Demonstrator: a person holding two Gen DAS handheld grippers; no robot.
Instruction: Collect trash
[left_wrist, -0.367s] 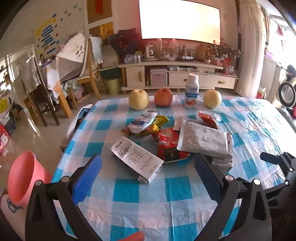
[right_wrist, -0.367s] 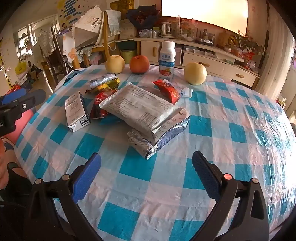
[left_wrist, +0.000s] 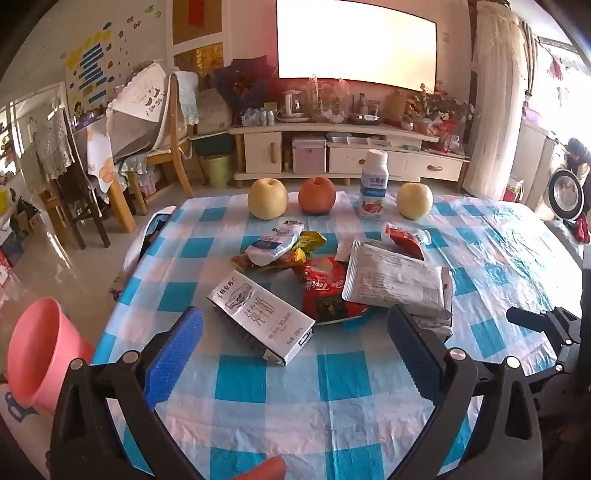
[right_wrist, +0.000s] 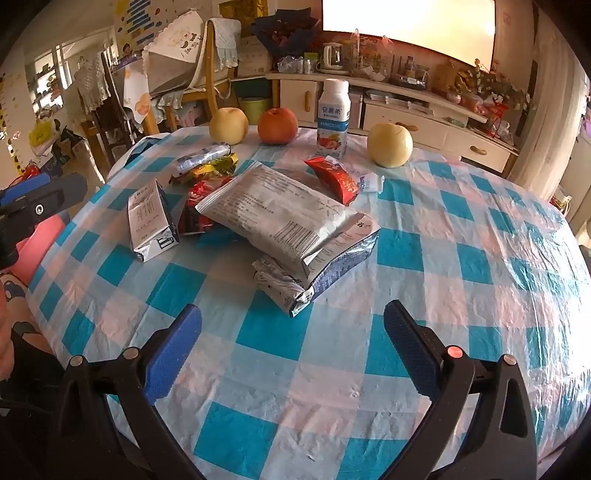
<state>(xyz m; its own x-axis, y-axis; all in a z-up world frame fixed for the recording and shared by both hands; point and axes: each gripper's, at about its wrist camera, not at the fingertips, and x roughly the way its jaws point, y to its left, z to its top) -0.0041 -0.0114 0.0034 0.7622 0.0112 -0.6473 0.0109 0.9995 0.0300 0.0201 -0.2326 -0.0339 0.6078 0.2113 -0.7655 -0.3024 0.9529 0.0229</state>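
Our left gripper and right gripper hover released over wrappers; nothing grasped. The bin waits beside the table, we judge for trash.

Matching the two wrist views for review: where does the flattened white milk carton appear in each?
Left wrist: white milk carton lies centre, just beyond the open left gripper.
Right wrist: carton at left, beside the wrapper pile.
Shared landmark: the upright yogurt bottle between the fruits.

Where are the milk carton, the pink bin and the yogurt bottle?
milk carton (left_wrist: 258, 314), left wrist view, printed top face.
pink bin (left_wrist: 35, 350), left wrist view, inner wall.
yogurt bottle (right_wrist: 333, 118), right wrist view, label.
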